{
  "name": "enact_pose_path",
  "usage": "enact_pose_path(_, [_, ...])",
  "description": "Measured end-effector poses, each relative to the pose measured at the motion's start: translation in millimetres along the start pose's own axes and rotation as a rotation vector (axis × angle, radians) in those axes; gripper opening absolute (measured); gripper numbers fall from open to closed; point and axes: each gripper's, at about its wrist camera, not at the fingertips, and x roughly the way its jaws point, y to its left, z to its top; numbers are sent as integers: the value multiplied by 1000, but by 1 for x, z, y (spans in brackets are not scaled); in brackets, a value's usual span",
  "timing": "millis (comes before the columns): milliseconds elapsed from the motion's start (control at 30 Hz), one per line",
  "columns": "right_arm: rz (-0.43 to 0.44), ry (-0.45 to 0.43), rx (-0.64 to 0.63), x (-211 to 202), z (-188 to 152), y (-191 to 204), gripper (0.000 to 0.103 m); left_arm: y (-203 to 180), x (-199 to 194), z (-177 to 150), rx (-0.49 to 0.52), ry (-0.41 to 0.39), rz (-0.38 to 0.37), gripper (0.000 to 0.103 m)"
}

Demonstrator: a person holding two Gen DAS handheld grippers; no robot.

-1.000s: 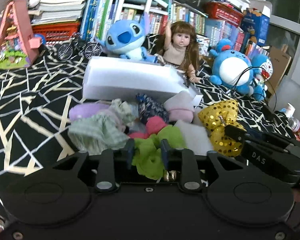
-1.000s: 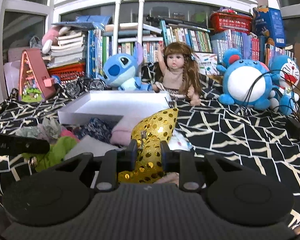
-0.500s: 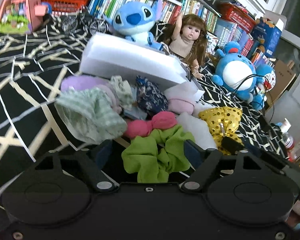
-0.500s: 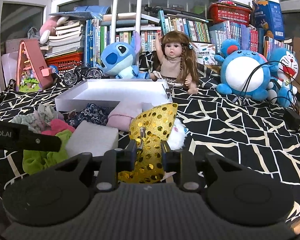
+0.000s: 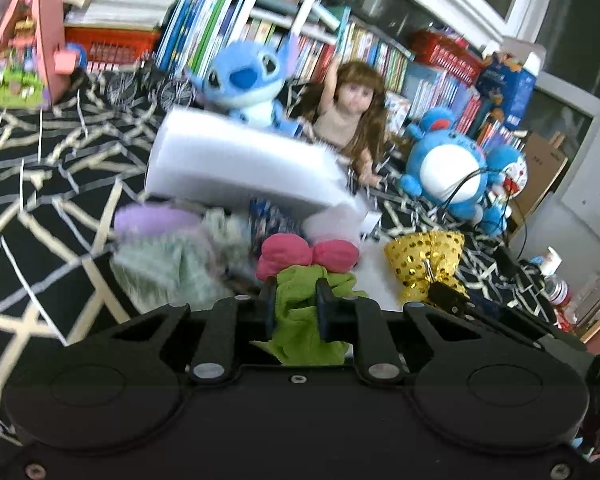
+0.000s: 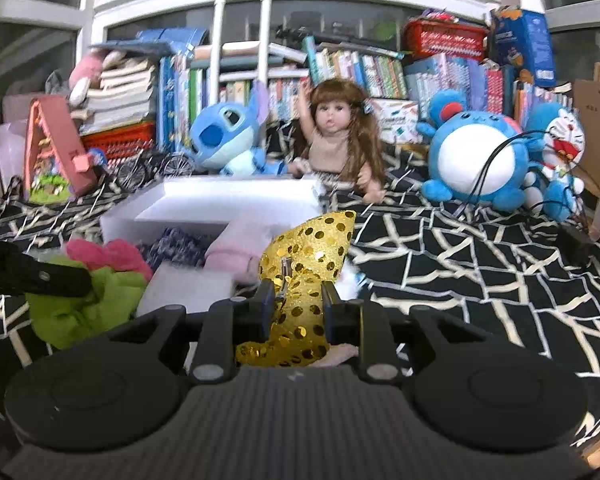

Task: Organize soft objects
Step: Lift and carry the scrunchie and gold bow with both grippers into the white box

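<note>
Crumpled lime-green scrunchie pinched in closed left gripper, gold sequined bow clamped in closed right gripper

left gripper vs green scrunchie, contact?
Touching. In the left wrist view the left gripper has both fingers pressed into the green scrunchie, which is bunched between them.

My right tongs are pinching a gold sequined bow between both jaws. To the left, my left tongs are lying against a green scrunchie, with a pink one just behind. A white box is sitting beyond, backed by a blue plush and a doll.
</note>
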Motion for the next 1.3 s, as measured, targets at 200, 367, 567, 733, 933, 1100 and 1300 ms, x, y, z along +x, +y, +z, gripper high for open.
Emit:
enact_pose_path(200, [-9, -30, 18, 5, 16, -12, 28, -2, -10, 27, 26, -56, -3, 18])
enact_pose_path(367, [48, -41, 64, 17, 41, -29, 28, 2, -5, 67, 48, -102, 7, 18])
enact_pose_path(567, [159, 0, 152, 59, 82, -45, 28, 9, 22, 121, 23, -137, 34, 18])
enact_pose_path(733, [236, 74, 188, 112, 113, -45, 28, 18, 70, 159, -8, -70, 49, 18])
enact_pose_path(933, [251, 158, 161, 172, 121, -27, 28, 21, 136, 173, -24, 22, 90, 18])
enact_pose_path(1100, [278, 239, 173, 203, 112, -19, 28, 29, 178, 173, -68, 78, 97, 18])
enact_pose_path(1300, [299, 291, 159, 222, 101, -15, 28, 36, 204, 167, -86, 122, 104, 18])
